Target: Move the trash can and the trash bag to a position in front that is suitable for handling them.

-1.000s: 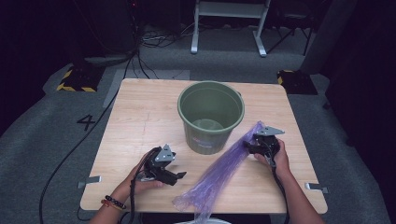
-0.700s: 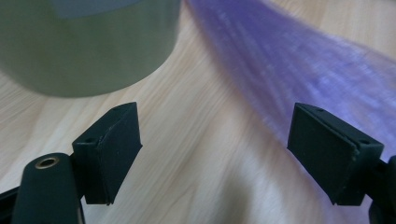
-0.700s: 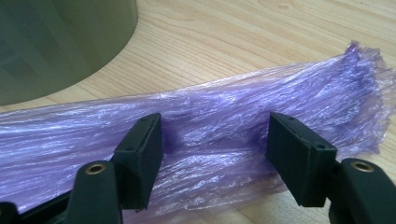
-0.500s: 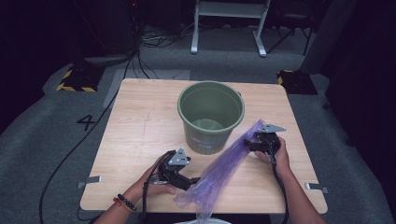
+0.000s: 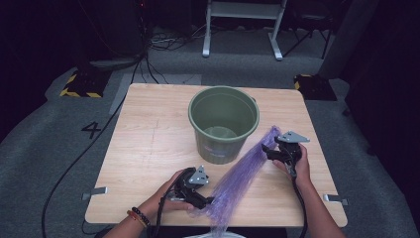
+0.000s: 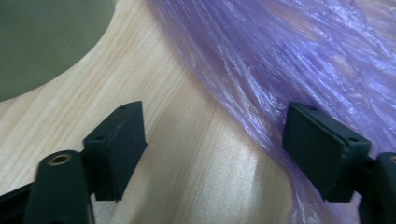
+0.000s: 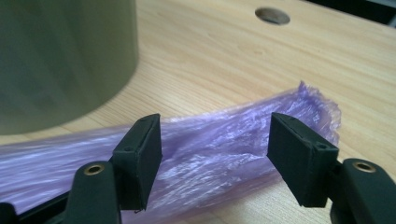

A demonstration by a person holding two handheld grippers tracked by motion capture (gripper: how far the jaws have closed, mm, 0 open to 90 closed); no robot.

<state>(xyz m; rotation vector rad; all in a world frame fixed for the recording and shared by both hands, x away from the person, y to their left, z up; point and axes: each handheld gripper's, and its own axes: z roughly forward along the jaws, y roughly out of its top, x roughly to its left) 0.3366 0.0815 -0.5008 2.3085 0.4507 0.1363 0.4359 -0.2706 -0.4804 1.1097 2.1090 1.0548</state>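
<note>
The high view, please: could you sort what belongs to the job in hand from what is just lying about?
In the job:
purple plastic bag
green bucket
left gripper, fingers open
right gripper, fingers open

Lying about:
floor cables
white stand legs

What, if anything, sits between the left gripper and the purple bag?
Nothing visible does. The left gripper is open over bare table, with the purple bag already at its right finger. The green bucket stands off to the side.
</note>
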